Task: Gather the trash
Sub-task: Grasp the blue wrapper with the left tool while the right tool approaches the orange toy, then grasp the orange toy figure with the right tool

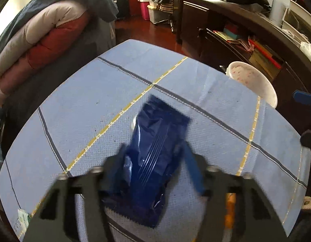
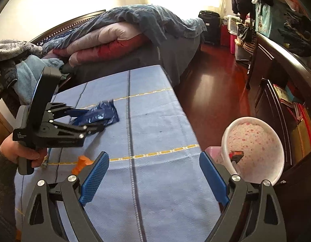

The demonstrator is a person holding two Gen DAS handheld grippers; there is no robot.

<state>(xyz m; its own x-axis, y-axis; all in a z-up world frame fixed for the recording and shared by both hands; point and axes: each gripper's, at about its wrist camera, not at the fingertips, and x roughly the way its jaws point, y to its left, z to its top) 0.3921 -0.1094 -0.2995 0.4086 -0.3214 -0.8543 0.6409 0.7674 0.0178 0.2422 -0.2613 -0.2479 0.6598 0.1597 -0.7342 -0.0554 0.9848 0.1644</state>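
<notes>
Each hand-held gripper is a matte black plastic frame of angular, cut-out arms joined by round silver screw heads, ending in two flat blue fingers. On the right hand-held gripper (image 2: 154, 178) the blue pads (image 2: 94, 178) carry a fine gridded texture. The left hand-held gripper (image 2: 94, 119) has a tall black block rising from its body, small white lettering on its side and a black grip; the person's hand (image 2: 19, 151) comes out of a grey knitted sleeve (image 2: 3, 191).

Motion blur smears the left gripper (image 1: 155, 157) and the blue wrapper (image 1: 155, 161) between its jaws, so contact cannot be judged. An orange scrap (image 1: 230, 211) lies mostly hidden behind the right-hand jaw.
</notes>
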